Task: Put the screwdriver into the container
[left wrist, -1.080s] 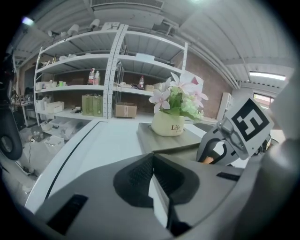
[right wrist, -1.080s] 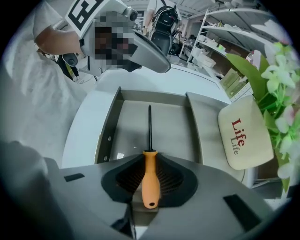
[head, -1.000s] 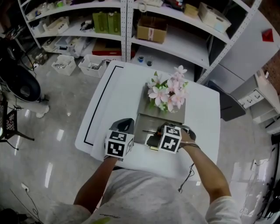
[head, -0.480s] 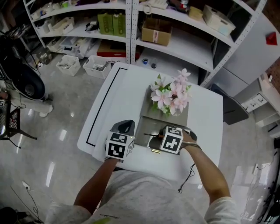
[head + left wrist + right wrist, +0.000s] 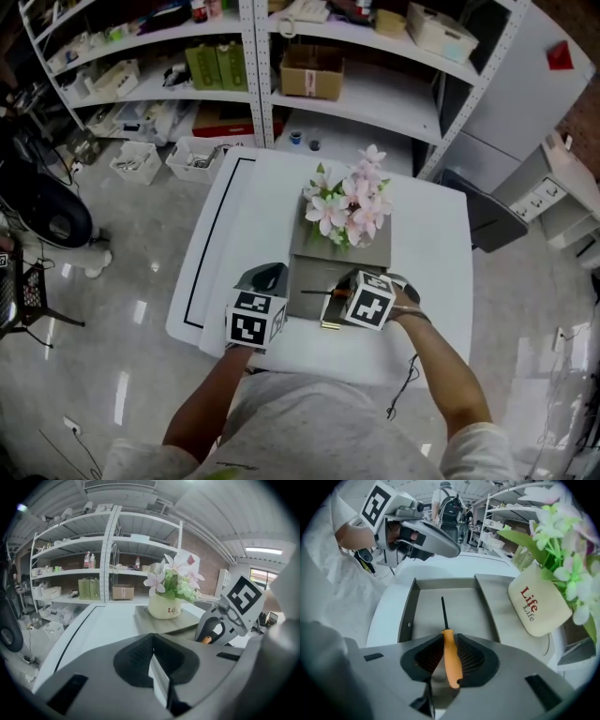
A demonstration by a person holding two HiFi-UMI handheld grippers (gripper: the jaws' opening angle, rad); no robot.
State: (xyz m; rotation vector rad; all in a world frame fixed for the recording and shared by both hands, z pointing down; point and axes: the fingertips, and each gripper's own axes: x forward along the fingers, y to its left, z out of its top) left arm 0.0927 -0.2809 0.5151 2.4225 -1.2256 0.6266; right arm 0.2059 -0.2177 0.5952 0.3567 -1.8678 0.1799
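Here the right tongs (image 5: pixel 451 667) are clamped on the handle of the orange-handled, black-shafted screwdriver (image 5: pixel 447 644) — its long axis is carried straight ahead, tip held out over the open grey rectangular container (image 5: pixel 407 616) on the white bench (image 5: pixel 244 225). The left tongs (image 5: pixel 157 672) — pressed together, nothing between them — are held near the container's left side.

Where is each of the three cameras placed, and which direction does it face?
Head view: head-mounted, facing steeply down onto the table; forearms, left gripper, right gripper show.
Left gripper view: on the left gripper, facing along its shut jaws towards the flower pot and shelves.
Right gripper view: on the right gripper, facing the person across the container; jaws grip the screwdriver.
Shared: both gripper views show the flower pot and the other gripper.
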